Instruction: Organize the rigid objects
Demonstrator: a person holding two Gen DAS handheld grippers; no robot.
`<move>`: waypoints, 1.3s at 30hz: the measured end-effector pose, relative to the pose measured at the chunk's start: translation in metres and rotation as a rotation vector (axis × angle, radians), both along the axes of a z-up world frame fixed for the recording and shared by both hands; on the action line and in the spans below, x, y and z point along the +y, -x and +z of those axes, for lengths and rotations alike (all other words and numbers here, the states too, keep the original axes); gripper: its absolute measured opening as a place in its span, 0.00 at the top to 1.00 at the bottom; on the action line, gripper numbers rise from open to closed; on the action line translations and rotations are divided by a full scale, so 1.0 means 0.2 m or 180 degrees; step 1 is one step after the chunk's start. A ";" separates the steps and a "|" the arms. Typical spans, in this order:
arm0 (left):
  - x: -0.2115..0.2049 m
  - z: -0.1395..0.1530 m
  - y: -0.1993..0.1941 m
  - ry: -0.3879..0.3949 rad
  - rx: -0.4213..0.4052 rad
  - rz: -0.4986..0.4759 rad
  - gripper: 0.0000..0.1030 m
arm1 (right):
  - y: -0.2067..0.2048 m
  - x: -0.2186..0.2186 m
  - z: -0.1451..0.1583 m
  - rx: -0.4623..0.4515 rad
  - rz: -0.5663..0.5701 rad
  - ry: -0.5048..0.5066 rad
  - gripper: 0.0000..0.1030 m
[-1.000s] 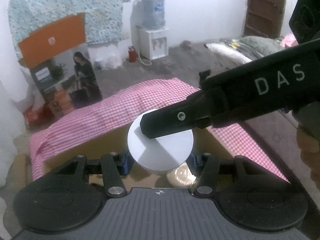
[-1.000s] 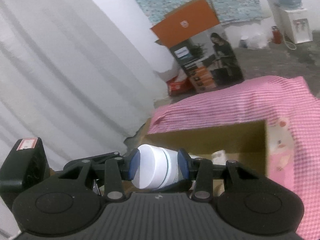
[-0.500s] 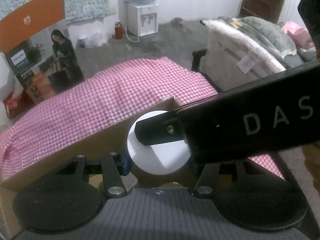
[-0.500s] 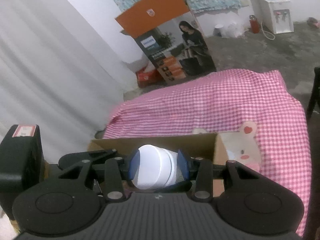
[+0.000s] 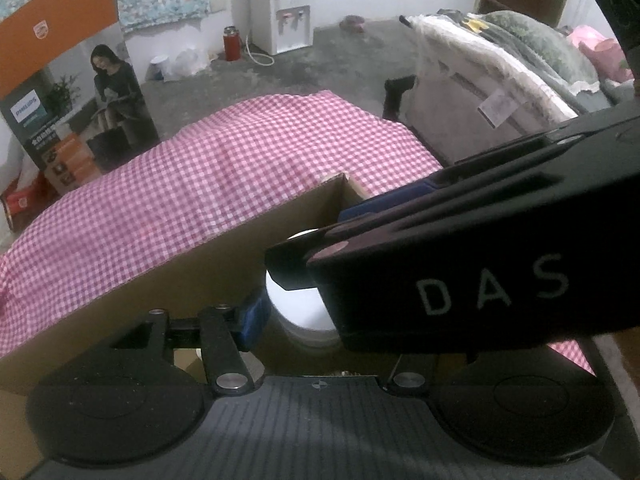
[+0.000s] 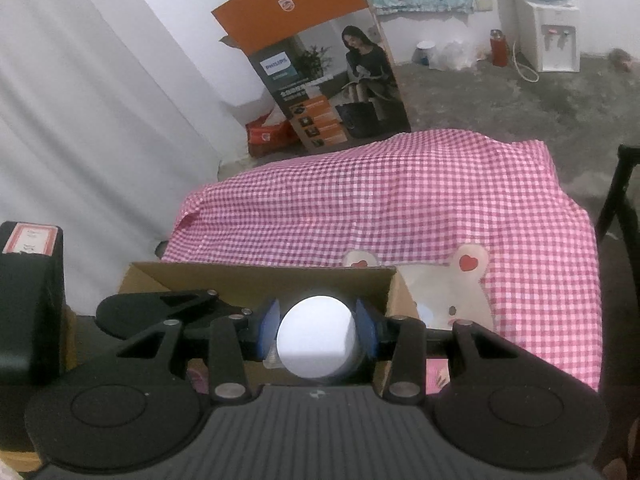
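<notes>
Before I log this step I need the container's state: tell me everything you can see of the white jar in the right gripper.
The white jar looks like smooth, opaque plastic, round, its flat circular end facing the camera. The right gripper holds it, a blue pad pressed against each side. It hangs over the open cardboard box, whose far wall shows behind it. No label is visible.

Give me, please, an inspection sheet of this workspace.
Surface: pink checked cloth, draped and wrinkled.
Job's things: white jar, held at the open cardboard box.
Clutter: nothing seen.
Grippers: right gripper shut on the white jar; left gripper jaws just opening, jar between them, grip unclear.
Cables: white cord by the water dispenser.
Surroundings: printed carton, red flask, bedding pile.
</notes>
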State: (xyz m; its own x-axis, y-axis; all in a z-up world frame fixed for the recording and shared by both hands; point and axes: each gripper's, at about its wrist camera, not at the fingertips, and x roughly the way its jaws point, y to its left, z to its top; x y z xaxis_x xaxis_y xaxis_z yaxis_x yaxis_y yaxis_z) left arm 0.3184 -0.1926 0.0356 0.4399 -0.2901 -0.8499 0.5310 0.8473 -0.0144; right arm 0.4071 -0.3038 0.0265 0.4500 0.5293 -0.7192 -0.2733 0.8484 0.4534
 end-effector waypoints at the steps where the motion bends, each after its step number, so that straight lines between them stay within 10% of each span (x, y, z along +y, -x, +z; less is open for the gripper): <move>1: 0.00 0.00 0.00 -0.0005 -0.0007 -0.0003 0.44 | 0.00 0.00 0.00 0.0002 0.0001 -0.0004 0.56; 17: 0.07 0.24 0.20 0.0093 -0.0391 0.0046 0.23 | 0.19 -0.14 0.20 -0.0300 -0.0278 -0.0265 0.49; 39: 0.45 0.47 0.89 0.0215 -0.0962 0.0771 0.00 | 1.12 -0.12 0.48 -0.1139 -0.0515 -0.0586 0.27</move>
